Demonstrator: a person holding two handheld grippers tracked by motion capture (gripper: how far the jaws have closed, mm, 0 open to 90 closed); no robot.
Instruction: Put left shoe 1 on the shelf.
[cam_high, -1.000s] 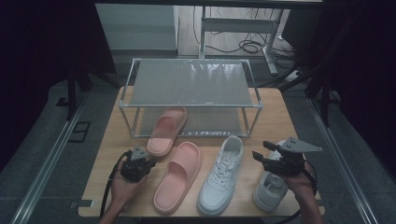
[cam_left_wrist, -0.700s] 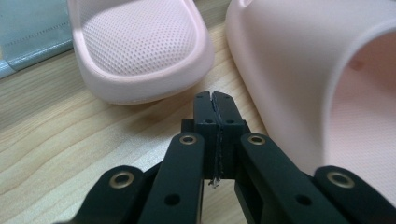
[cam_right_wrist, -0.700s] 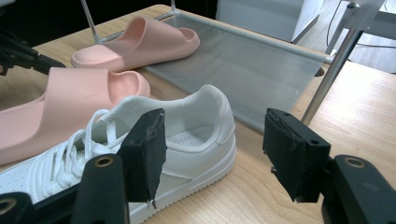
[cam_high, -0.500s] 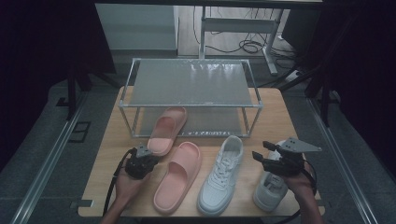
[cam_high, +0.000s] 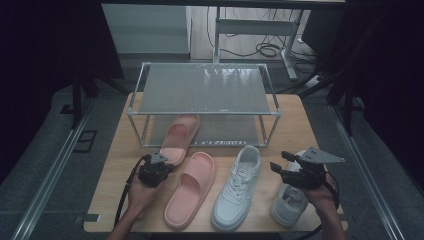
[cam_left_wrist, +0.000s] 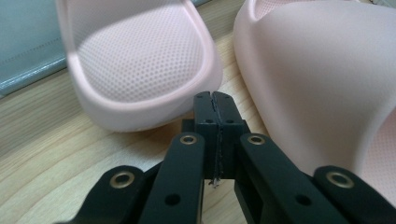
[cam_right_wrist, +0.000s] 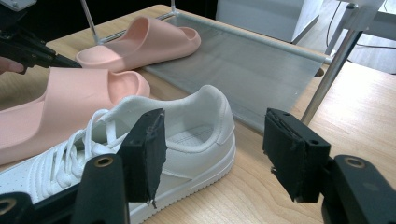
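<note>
**A:** Pink slide (cam_high: 178, 138) was lying half under the wire rack (cam_high: 205, 90), heel end sticking out toward the person. Left gripper (cam_left_wrist: 215, 100) had its jaws pressed flat together, nothing between them, tips right at that heel rim.

**B:** And its twin?

**A:** Second pink slide (cam_high: 191, 187) sat just beside it on the wooden table (cam_high: 295, 120), closer to the person. White sneaker (cam_right_wrist: 154, 140) lay next to that.

**B:** Right side?

**A:** Right gripper (cam_right_wrist: 212, 149) hovered with jaws spread wide, holding nothing, the sneaker's heel seen between them.
</note>
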